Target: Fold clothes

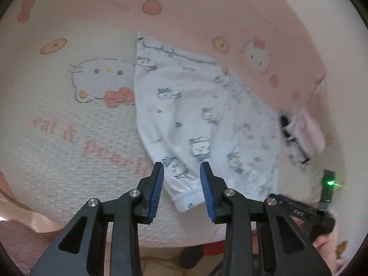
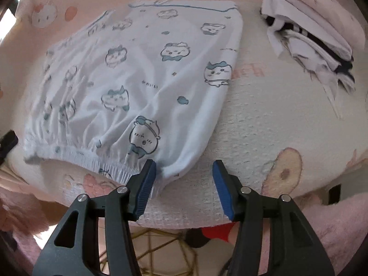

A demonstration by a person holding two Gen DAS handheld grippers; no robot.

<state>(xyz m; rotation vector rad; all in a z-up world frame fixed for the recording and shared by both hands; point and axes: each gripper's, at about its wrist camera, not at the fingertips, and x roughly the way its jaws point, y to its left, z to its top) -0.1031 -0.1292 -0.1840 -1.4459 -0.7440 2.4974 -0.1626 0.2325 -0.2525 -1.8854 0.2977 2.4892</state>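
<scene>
A white garment (image 1: 195, 119) printed with blue cartoon animals lies flat on a pink and cream blanket (image 1: 69, 119); it also shows in the right wrist view (image 2: 138, 78), with its elastic hem toward the near edge. My left gripper (image 1: 181, 172) is open, its blue pads either side of the garment's cuffed corner, just above it. My right gripper (image 2: 184, 170) is open at the garment's near right corner, its left finger (image 2: 147, 179) over the hem and its right finger on bare blanket. Neither holds anything. The right gripper's body (image 1: 299, 209) shows at the lower right of the left view.
A pile of folded clothes (image 2: 310, 30), white, pink and dark striped, sits at the far right of the blanket (image 2: 264, 126); it also shows blurred in the left view (image 1: 299, 133). The bed's near edge runs just below both grippers, with a yellow wire frame (image 2: 161, 248) beneath.
</scene>
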